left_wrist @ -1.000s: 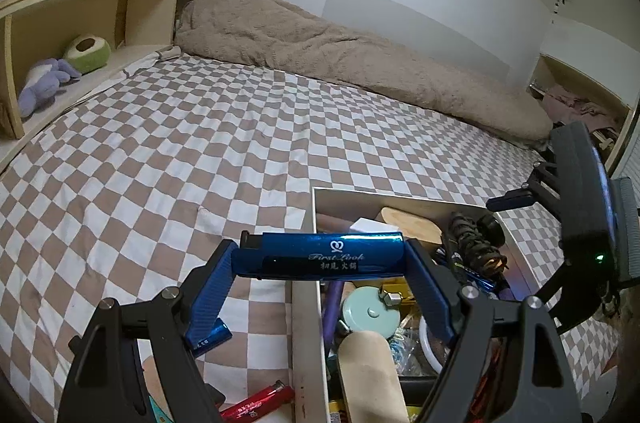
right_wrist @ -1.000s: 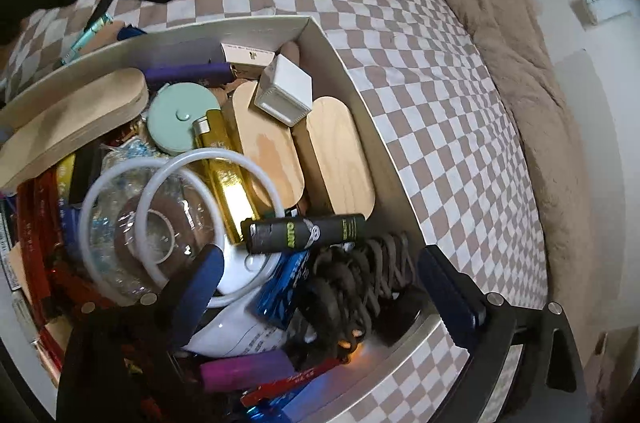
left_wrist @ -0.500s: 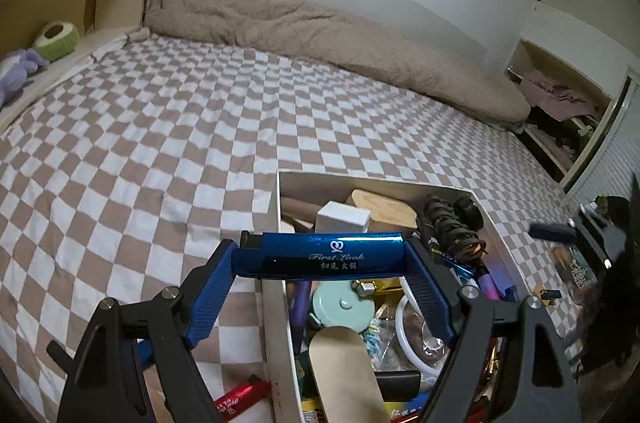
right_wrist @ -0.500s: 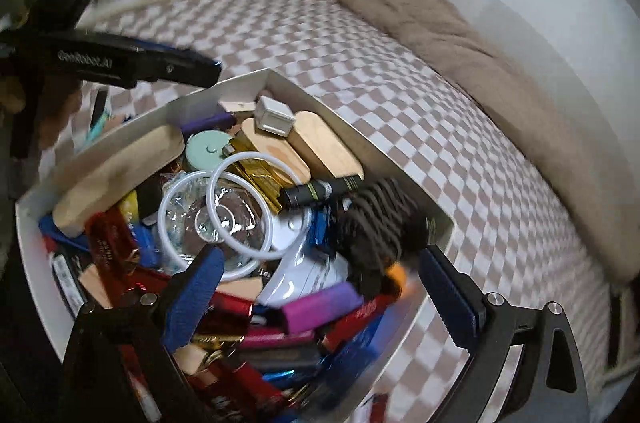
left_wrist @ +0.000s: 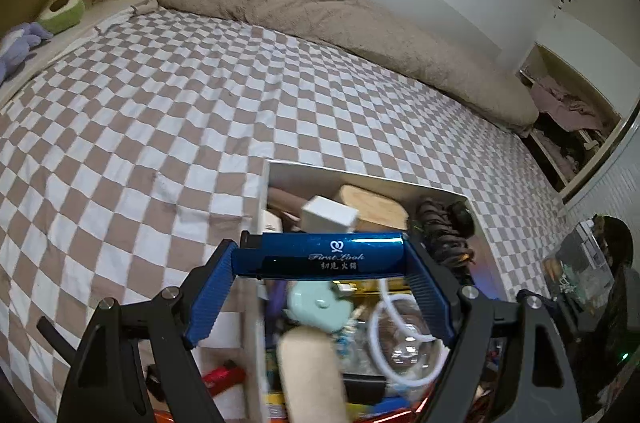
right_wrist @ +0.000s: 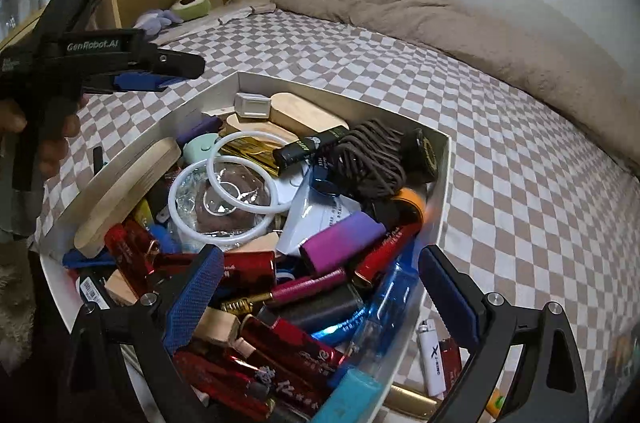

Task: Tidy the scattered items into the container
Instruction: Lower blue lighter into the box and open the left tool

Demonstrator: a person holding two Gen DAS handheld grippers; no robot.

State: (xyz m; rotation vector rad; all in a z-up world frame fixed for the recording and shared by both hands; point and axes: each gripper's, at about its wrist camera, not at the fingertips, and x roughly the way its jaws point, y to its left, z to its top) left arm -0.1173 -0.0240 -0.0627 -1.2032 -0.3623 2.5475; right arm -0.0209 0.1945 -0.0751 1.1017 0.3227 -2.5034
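The left gripper point(left_wrist: 324, 277) pinches a shiny blue metal lighter bar point(left_wrist: 322, 254) sideways between its 2 blue fingers point(left_wrist: 210, 297), each end touching 1 pad. The right gripper point(right_wrist: 320, 297) is spread wide and holds nothing. It hangs just above the full white box point(right_wrist: 440, 179) on the brown and white checked bed sheet point(right_wrist: 520, 151). A second ago the right gripper was lower, near the coiled brown cord point(right_wrist: 376, 159); now it sits back over the red lighters point(right_wrist: 248, 267). The blue bar hangs over the box's left wall point(left_wrist: 262, 223). A small white lighter point(right_wrist: 432, 357) lies on the sheet, outside the box, under the right gripper.
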